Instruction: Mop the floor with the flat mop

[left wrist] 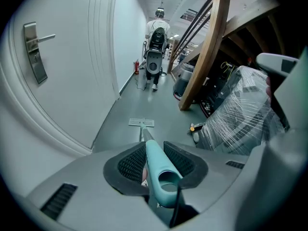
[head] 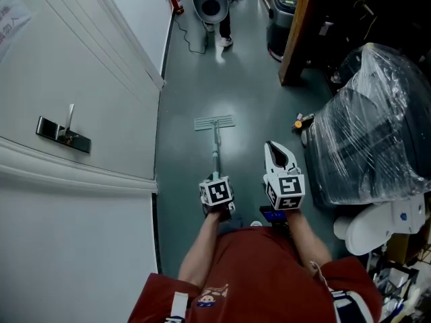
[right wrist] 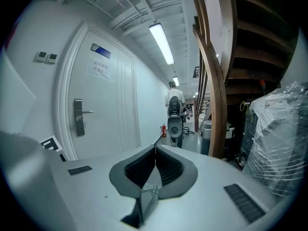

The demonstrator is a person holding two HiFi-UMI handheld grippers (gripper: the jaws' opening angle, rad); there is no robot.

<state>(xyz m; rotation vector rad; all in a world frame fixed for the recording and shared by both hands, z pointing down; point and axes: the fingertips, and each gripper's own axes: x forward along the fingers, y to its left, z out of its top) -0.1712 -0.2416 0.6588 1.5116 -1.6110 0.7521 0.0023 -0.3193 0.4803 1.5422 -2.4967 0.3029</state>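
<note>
The flat mop (head: 215,145) runs along the 6-to-12 o'clock line of the head view, its pad (head: 214,122) flat on the floor (head: 236,73) at 12 o'clock. The left gripper (head: 216,180) clamps the teal grip (left wrist: 159,170). At its 3 o'clock, the right gripper (head: 279,155) is closed and empty.

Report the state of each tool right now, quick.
Left tool: closed on the mop handle.
Right tool: closed, nothing between its jaws.

Right gripper (right wrist: 155,149) fingers together, white door (right wrist: 98,112) at left.
</note>
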